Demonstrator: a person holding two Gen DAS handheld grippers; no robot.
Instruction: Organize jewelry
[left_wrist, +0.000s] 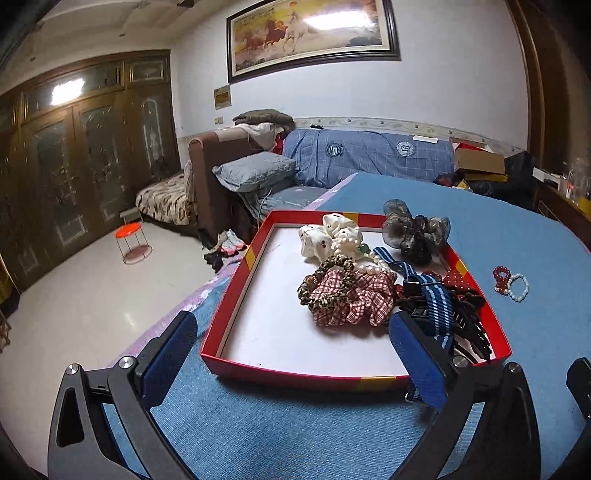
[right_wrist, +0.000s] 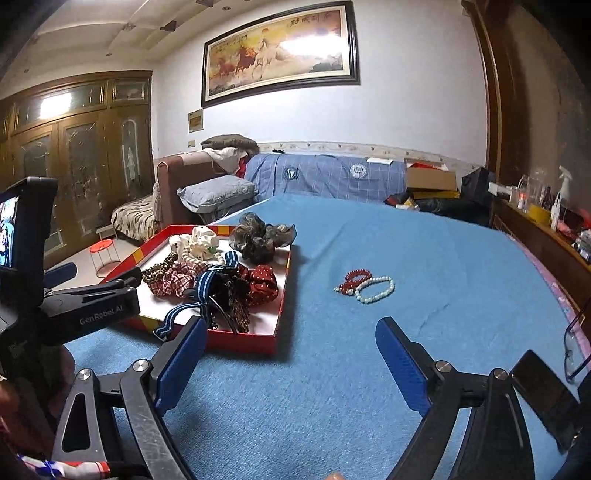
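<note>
A red box lid (left_wrist: 236, 291) (right_wrist: 282, 295) lies on the blue bed cover and holds scrunchies, a pearl string (left_wrist: 365, 267), a blue striped strap (left_wrist: 432, 295) (right_wrist: 208, 280) and dark hair clips, piled on its right side. A red bead bracelet (right_wrist: 354, 278) (left_wrist: 501, 275) and a white pearl bracelet (right_wrist: 375, 290) (left_wrist: 518, 288) lie on the cover, right of the lid. My left gripper (left_wrist: 295, 362) is open and empty, at the lid's near edge. My right gripper (right_wrist: 291, 354) is open and empty, in front of the two bracelets.
The bed cover (right_wrist: 406, 240) ends at a sofa (right_wrist: 325, 177) at the far side. A wooden shelf with bottles (right_wrist: 546, 218) runs along the right. Glasses (right_wrist: 574, 347) and a dark phone (right_wrist: 543, 387) lie near the right gripper. The floor drops off at left.
</note>
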